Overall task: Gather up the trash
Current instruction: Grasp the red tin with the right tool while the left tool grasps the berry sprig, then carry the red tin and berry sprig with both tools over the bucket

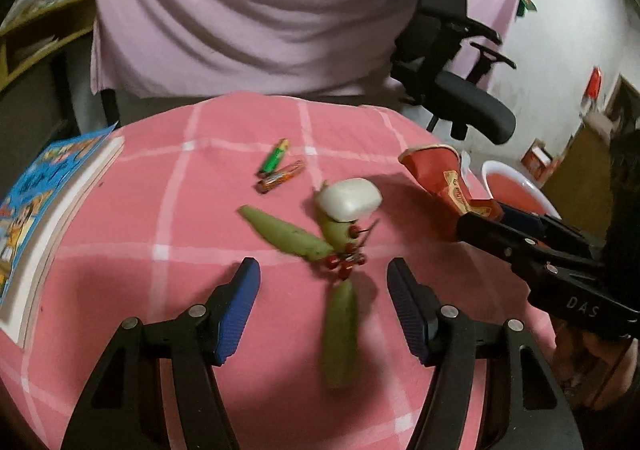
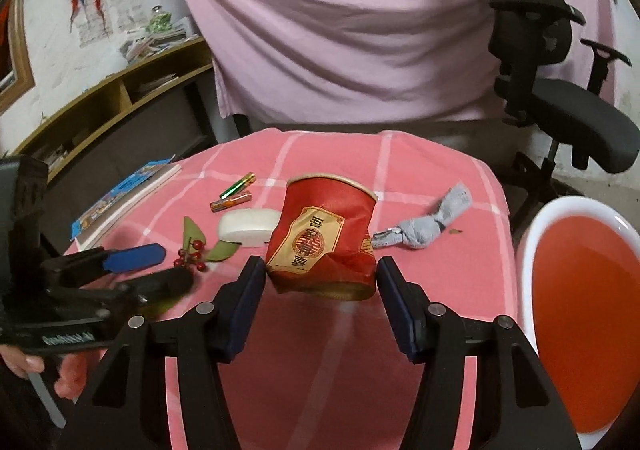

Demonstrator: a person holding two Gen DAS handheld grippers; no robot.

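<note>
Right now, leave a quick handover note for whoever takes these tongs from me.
Right tongs: shut on the crushed red paper cup, held off the table near the white basin.
Left tongs: open, over the leafy berry sprig.
On the pink cloth: two batteries, white block, grey rag, sprig.
Done: cup picked up.
Left: drop the cup, probably in the basin, then collect the rest. The book probably stays.
</note>
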